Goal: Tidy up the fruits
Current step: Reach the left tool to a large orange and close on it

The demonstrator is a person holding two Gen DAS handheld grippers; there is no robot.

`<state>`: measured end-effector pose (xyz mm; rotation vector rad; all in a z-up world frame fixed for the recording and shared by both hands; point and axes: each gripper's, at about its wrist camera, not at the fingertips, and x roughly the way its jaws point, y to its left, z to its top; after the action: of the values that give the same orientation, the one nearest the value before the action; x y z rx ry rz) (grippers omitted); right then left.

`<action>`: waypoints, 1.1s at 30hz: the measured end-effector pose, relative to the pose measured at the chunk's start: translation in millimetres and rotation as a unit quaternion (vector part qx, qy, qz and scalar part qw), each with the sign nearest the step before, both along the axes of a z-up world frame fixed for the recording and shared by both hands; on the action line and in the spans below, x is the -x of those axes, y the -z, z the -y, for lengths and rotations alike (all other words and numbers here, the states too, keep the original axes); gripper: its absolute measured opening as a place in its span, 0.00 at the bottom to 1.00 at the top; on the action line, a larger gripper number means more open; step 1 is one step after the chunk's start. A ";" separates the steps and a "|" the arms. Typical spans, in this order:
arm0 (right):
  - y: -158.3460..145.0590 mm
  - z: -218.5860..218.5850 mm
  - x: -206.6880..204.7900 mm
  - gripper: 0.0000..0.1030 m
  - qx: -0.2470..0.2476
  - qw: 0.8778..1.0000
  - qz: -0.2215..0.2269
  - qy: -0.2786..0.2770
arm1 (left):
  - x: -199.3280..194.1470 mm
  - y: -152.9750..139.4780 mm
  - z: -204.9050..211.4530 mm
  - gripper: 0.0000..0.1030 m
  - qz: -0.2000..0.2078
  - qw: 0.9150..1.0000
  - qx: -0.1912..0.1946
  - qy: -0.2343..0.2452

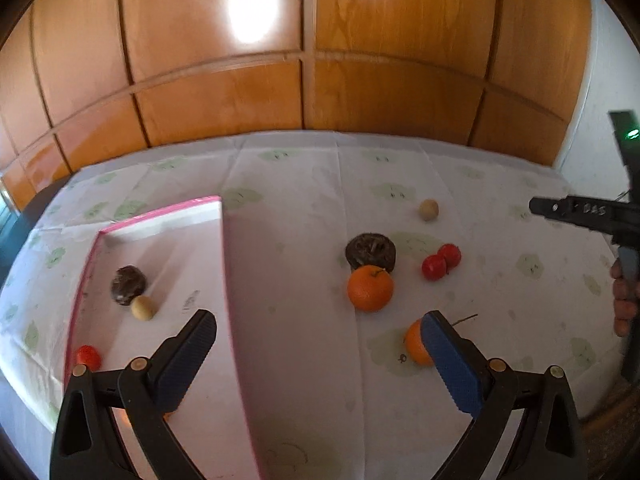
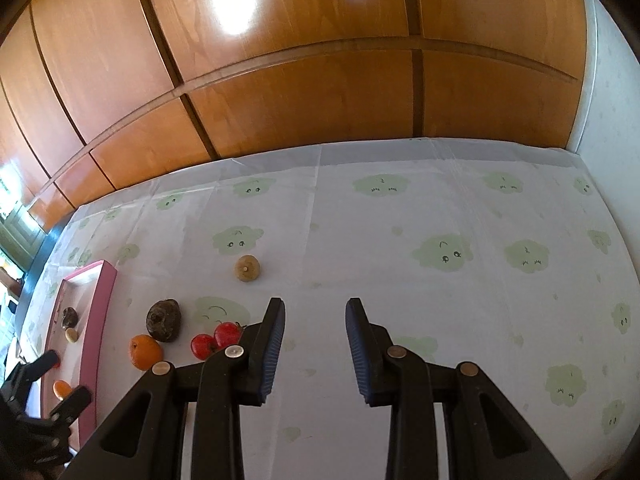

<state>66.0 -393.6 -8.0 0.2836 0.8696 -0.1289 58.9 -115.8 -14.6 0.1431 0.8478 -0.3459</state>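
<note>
A pink-rimmed white box [image 1: 160,216] [image 2: 100,304] lies at the table's left. It holds a dark brown fruit [image 1: 128,285], a tan ball [image 1: 143,308], a red fruit [image 1: 88,357] and an orange [image 2: 62,389]. On the cloth lie an orange [image 1: 370,288] [image 2: 145,352], a dark brown fruit [image 1: 371,252] [image 2: 163,319], two red fruits [image 1: 441,262] [image 2: 216,340], a tan fruit [image 1: 429,210] [image 2: 247,267] and a second orange [image 1: 416,342] behind my left gripper's right finger. My left gripper [image 1: 320,334] is open and empty over the box's right wall. My right gripper [image 2: 316,320] is open and empty, right of the red fruits.
A white tablecloth [image 2: 440,220] with green cloud prints covers the table. Wooden panel doors [image 1: 304,60] stand behind it. The right gripper body and hand [image 1: 624,240] show at the right edge of the left wrist view.
</note>
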 end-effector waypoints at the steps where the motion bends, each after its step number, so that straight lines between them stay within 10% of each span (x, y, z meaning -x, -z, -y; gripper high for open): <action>1: -0.7 0.0 0.4 0.31 0.000 1.000 0.001 0.000 | -4.1 2.5 1.7 0.95 -0.007 1.000 0.000 0.002; 16: -1.9 -0.8 -3.4 0.31 -0.011 1.000 0.001 -0.006 | -72.7 44.8 44.7 0.76 -0.106 0.994 -0.003 0.020; 19: -1.1 0.1 -3.9 0.31 -0.014 1.000 -0.001 -0.004 | -82.1 60.1 46.9 0.45 -0.137 0.990 0.009 0.022; 33: 9.3 -4.9 -7.0 0.31 0.002 1.000 -0.023 -0.014 | -1.0 54.9 21.6 0.39 -0.056 0.998 0.019 0.020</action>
<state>73.0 -388.7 -17.3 0.2646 0.9189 -0.1116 59.9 -137.4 -69.5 0.1068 0.9495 -0.4100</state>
